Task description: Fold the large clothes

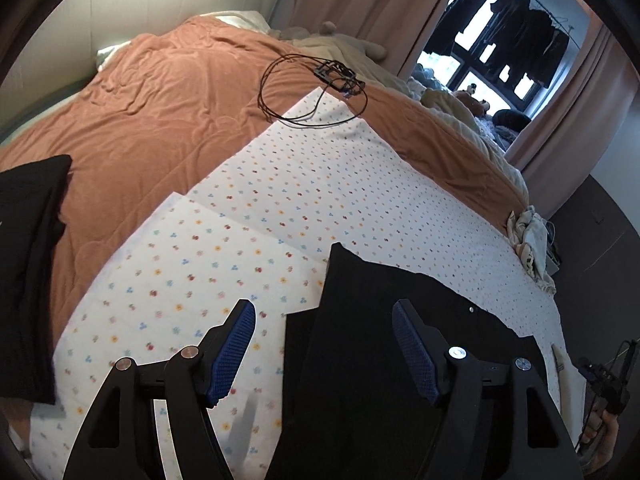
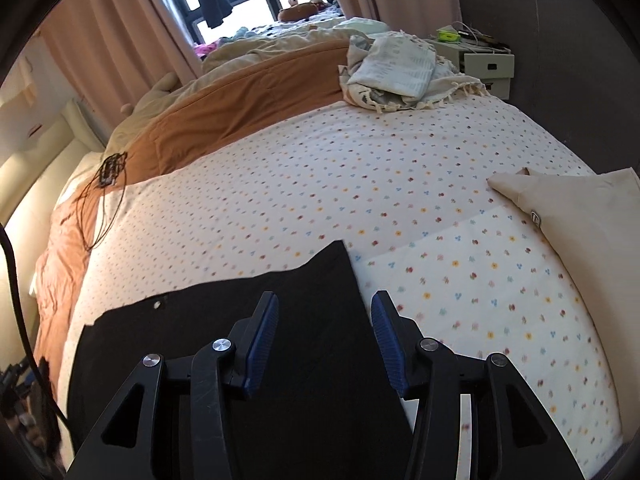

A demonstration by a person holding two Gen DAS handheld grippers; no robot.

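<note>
Both grippers are hanging spread and empty over the bed. The left gripper (image 1: 324,344) is hovering above the black garment's (image 1: 384,360) left edge, the right gripper (image 2: 325,338) above its right edge (image 2: 240,340). A slack, uneven pinch risks dragging the fold crooked across the dotted sheet (image 2: 360,184) lying beyond.
</note>
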